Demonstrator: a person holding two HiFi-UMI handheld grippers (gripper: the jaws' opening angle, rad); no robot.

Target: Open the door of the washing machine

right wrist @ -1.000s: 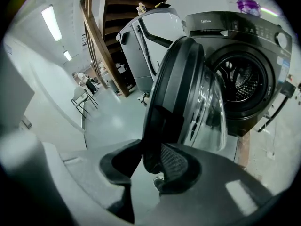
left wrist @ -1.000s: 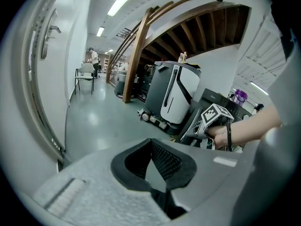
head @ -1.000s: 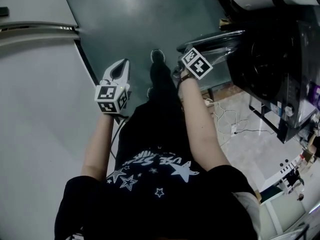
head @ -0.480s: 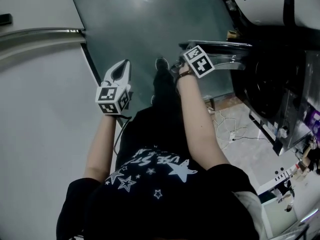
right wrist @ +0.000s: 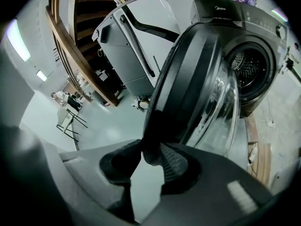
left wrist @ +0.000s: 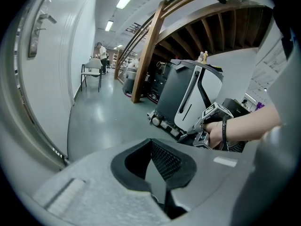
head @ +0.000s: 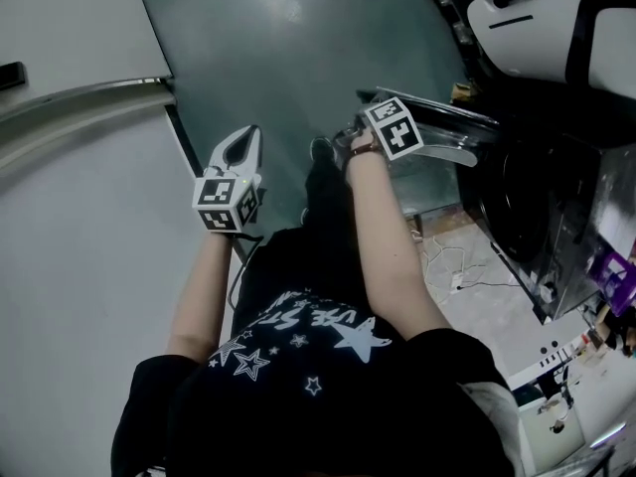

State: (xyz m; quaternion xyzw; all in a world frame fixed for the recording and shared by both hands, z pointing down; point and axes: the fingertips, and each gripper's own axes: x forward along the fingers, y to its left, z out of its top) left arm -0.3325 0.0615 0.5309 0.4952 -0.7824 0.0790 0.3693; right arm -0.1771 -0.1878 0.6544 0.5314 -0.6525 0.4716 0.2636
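The dark front-loading washing machine [head: 542,202] stands at the right, and its drum opening [right wrist: 249,67] shows in the right gripper view. Its round glass door [head: 437,132] [right wrist: 197,88] is swung well out from the machine. My right gripper [head: 350,143] [right wrist: 149,152] is shut on the door's dark rim, which runs down between its pads. My left gripper [head: 241,143] [left wrist: 151,142] hangs apart at the left over the floor, its fingertips together around nothing.
A white appliance [head: 556,18] sits beyond the washing machine. A pale wall [head: 79,246] runs along the left. Cables [head: 447,256] lie on the floor below the door. The person's shoe [head: 320,150] is between the grippers. A wooden staircase post [left wrist: 149,46] and a chair [left wrist: 91,72] stand farther off.
The door has swung further out from the machine with my right gripper on its rim. Both hands have shifted away from the washer, and the left gripper stays shut and free.
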